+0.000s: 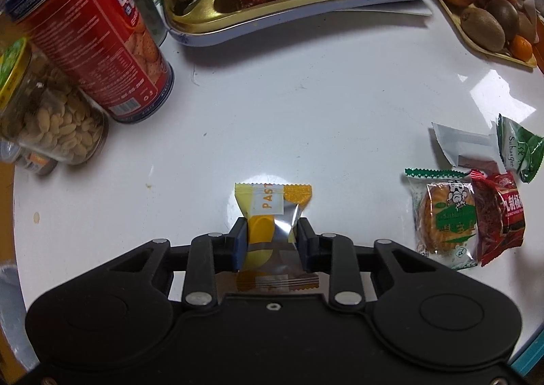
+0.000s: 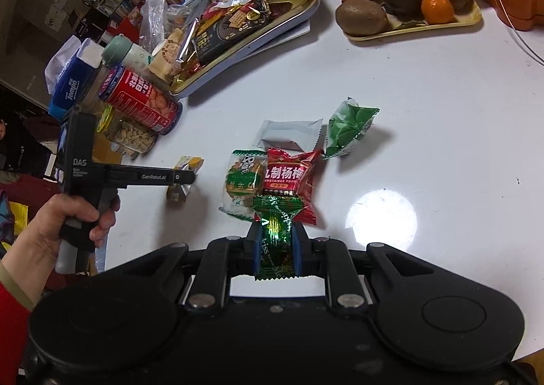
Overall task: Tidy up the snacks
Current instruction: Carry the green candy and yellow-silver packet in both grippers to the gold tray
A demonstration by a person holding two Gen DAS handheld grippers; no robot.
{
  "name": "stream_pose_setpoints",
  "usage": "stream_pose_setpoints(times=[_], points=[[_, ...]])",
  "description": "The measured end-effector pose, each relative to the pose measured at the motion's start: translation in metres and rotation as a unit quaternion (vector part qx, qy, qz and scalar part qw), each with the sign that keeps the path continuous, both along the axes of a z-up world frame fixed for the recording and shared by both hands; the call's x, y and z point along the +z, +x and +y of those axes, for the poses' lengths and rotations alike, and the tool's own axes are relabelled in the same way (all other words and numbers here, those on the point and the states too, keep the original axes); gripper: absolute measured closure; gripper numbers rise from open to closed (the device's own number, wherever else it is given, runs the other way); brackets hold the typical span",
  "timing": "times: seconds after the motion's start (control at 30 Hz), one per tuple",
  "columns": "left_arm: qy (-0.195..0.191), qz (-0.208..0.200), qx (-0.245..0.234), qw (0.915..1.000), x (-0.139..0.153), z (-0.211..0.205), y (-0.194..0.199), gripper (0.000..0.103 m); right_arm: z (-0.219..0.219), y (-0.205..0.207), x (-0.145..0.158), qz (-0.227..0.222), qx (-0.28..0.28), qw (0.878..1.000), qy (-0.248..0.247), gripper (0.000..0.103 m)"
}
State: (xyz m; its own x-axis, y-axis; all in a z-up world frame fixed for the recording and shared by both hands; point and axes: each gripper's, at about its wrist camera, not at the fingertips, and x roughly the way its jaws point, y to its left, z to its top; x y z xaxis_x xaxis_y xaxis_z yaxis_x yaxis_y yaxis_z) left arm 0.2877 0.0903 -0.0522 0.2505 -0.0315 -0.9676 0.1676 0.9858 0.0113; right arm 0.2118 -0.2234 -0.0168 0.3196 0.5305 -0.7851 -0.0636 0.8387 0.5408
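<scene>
Left tongs (image 1: 272,232) pinch one yellow packet (image 1: 268,215), right tongs (image 2: 276,239) one green candy (image 2: 276,215); four packets (image 2: 289,174) lie loose.

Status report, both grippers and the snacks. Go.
Left gripper shut on yellow pastry packet. Right gripper shut on green foil candy. Four loose packets on white table; nothing blocking.

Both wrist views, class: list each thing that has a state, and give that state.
left gripper: shut on yellow pastry packet
right gripper: shut on green foil candy
red biscuit can: upright, lidded
peanut jar: lidded
snack tray: holding packets
</scene>
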Motion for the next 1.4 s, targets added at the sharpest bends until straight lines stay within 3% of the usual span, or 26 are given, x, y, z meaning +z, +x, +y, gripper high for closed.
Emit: stream_pose_setpoints(times=[0.4,0.8,1.4], points=[[-0.042,-0.005,0.111,0.993,0.007,0.004,-0.068,0.065,0.002,0.002,-0.017,0.013,-0.006,1.0,-0.022,0.083],[-0.085,-0.015,0.179,0.98,0.014,0.011,-0.091,0.065,-0.001,-0.001,-0.021,0.005,-0.007,0.999,-0.04,0.083],[-0.079,-0.041,0.183,0.9791,0.017,-0.003,-0.1,0.065,0.003,-0.001,-0.027,0.005,0.002,0.998,-0.059,0.083]])
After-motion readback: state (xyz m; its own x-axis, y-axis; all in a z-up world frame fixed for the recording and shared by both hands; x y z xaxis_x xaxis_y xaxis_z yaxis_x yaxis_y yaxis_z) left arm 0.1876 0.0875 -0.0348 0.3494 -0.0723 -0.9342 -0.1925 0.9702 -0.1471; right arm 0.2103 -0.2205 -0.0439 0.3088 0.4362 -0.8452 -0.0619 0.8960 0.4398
